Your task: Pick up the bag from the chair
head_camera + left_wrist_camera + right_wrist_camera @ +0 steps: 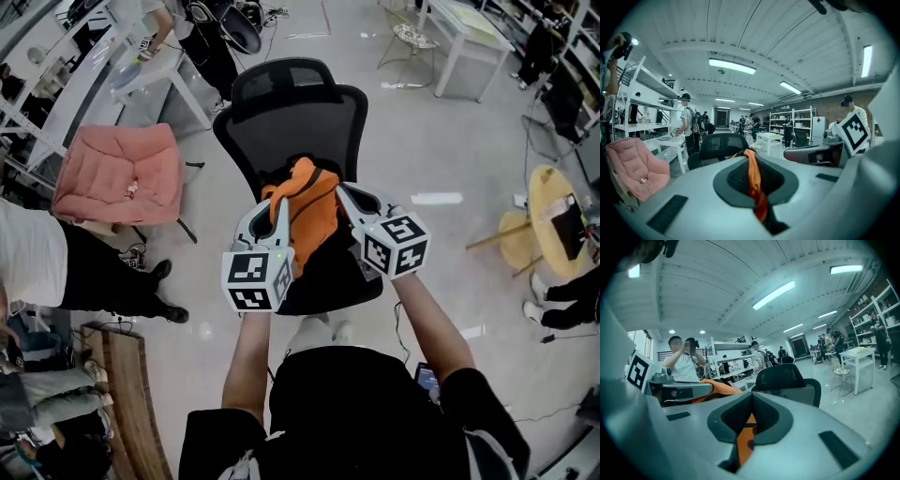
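An orange bag hangs in the air above the seat of a black mesh office chair, held between both grippers. My left gripper is shut on the bag's left side; an orange strap runs out between its closed jaws. My right gripper is shut on the bag's right side, with orange fabric pinched in its jaws. In the right gripper view the bag bulges to the left beside the other gripper. The chair's backrest shows beyond the jaws.
A pink cushioned chair stands left of the office chair. A person in dark trousers stands at the near left. White tables sit at the back, and round yellow stools at the right.
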Action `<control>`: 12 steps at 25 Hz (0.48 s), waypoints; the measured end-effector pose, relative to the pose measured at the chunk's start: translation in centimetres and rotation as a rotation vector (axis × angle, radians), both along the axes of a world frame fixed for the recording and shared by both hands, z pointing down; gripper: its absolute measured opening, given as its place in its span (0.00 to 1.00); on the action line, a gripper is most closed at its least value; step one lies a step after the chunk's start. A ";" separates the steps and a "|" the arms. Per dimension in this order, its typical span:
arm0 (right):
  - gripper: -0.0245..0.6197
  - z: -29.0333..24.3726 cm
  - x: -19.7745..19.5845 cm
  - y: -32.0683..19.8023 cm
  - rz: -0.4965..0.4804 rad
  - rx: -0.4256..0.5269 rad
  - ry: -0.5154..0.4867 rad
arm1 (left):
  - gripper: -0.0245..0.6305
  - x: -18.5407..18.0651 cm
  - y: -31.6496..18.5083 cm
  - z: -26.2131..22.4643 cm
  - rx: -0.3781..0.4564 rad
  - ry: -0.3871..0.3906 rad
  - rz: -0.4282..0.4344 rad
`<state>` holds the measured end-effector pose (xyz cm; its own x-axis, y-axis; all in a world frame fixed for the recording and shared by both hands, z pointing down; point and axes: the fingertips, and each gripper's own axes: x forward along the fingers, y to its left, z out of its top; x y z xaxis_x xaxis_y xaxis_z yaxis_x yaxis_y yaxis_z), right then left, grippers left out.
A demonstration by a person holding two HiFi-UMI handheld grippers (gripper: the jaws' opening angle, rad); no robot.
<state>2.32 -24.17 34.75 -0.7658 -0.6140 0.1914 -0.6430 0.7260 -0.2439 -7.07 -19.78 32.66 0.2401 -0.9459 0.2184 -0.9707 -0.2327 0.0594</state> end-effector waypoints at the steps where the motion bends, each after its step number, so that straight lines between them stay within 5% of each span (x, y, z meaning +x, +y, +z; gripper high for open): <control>1: 0.04 -0.5 0.1 0.4 -0.002 0.010 -0.003 | 0.05 0.0 0.4 -0.5 0.011 -0.001 -0.004; 12: 0.04 -3.9 1.4 4.6 -0.024 0.074 -0.029 | 0.05 1.3 4.8 -5.0 0.104 -0.004 -0.028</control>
